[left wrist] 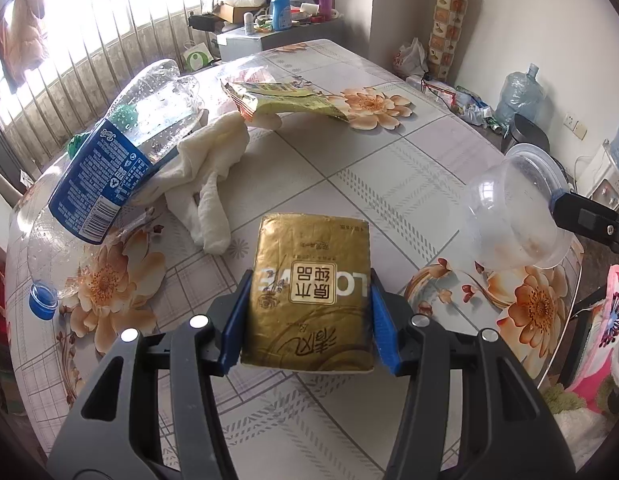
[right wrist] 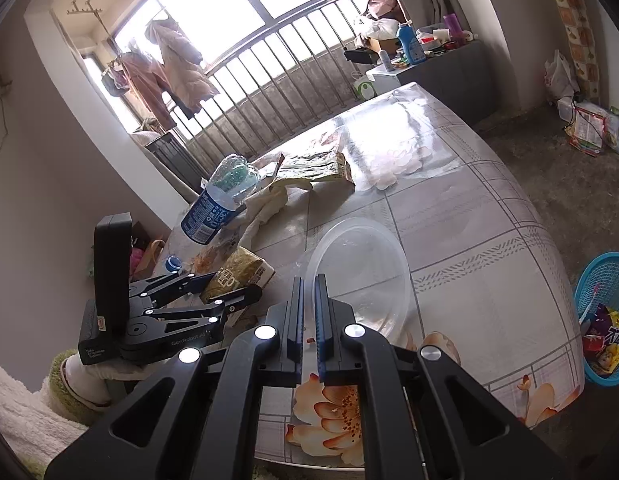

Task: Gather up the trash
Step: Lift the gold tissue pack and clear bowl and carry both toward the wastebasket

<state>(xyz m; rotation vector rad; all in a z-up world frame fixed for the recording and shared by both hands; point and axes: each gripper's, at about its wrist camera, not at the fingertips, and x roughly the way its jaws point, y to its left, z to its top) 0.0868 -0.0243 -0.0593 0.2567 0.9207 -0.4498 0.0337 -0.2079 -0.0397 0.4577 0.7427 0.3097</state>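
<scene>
1. The left gripper (left wrist: 309, 300) has its blue pads pressed against the two long sides of the gold tissue pack (left wrist: 309, 292), which seems to rest on the flowered table (left wrist: 389, 168)
2. The pack's long axis runs straight ahead from the jaws, away from the person, so a plain lift should carry it
3. The right gripper (right wrist: 308, 312) is pinched nearly shut on the rim of a clear plastic bowl (right wrist: 361, 272), held just beside the pack
4. The blue basket (right wrist: 605, 316) with wrappers in it stands off the table's edge on the right gripper's side, well apart from the pack; the bowl is the nearer load
5. A blue-labelled bottle (left wrist: 121, 152), a white cloth (left wrist: 205, 168) and a torn wrapper (left wrist: 285, 100) lie beyond the pack, untouched
</scene>
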